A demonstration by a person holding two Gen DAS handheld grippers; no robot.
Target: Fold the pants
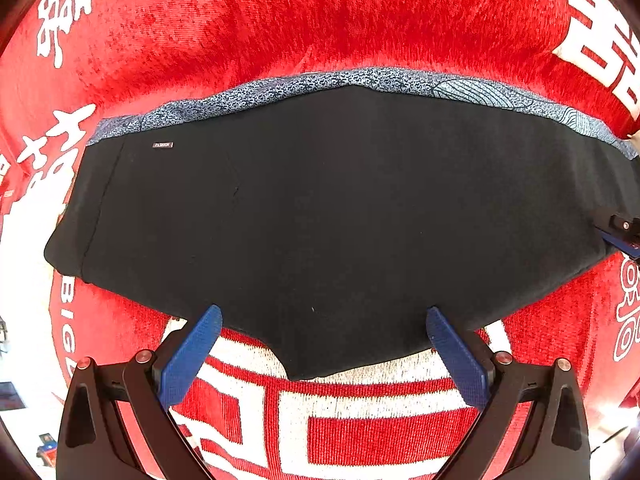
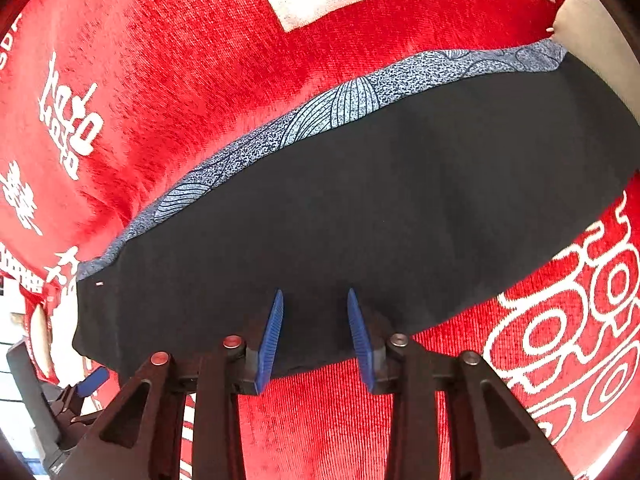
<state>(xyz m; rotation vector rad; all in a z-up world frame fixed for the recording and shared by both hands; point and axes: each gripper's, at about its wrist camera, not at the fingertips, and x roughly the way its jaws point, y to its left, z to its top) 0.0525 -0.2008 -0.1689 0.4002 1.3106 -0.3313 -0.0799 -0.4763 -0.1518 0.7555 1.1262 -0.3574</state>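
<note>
While both tools [image 1: 324,316] [image 2: 315,300] gape empty, only left view shows pants' label [image 1: 163,145].

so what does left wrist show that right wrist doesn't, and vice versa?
Left wrist only: the left gripper with jaws wide open over the pants' near edge, and readable lettering on the small label at the pants' left end.

Right wrist only: the right gripper with jaws narrowly apart, no cloth pinched between them, and a bare pale surface beyond the blanket's corner.

Both: black pants, blue patterned strip along their far edge, red blanket.
</note>
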